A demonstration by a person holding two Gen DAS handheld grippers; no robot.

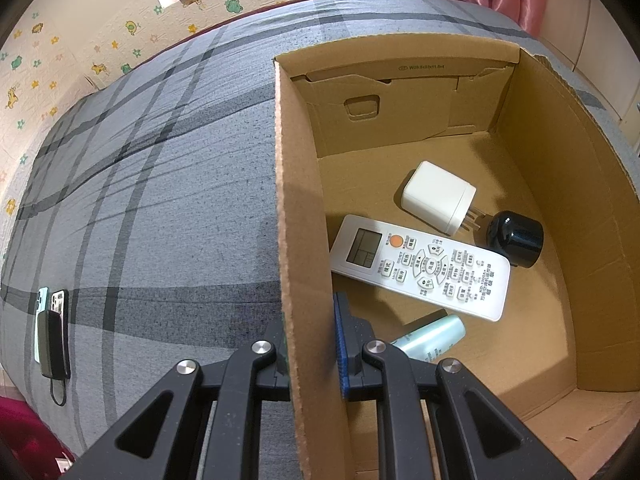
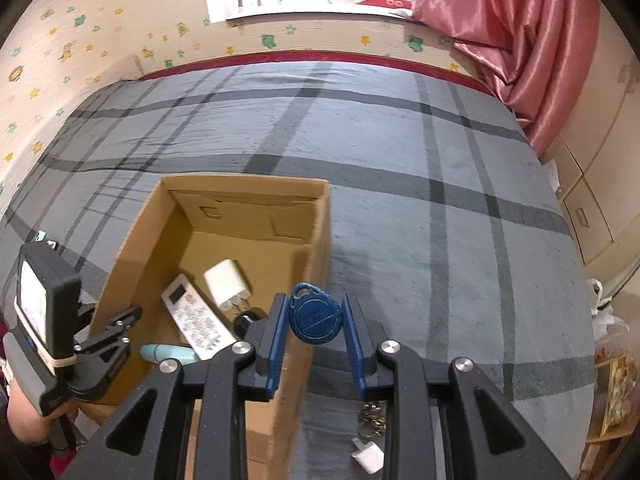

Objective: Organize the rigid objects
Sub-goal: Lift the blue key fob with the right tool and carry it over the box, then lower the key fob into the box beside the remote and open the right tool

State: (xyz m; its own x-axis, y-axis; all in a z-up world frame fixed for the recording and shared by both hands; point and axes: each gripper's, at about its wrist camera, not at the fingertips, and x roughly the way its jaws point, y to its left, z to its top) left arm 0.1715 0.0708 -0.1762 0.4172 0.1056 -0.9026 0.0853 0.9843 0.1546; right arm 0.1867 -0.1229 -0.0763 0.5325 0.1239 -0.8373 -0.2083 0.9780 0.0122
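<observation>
Round dark-blue plastic key fob sits pinched btwn the blue pads of the right gripper, above the grey plaid bedspread, just right of the open brown cardboard box. Step: carrying the fob to the box. Next: shift left over the opening, then release. Left gripper is clenched on the box wall, steadying it.
</observation>
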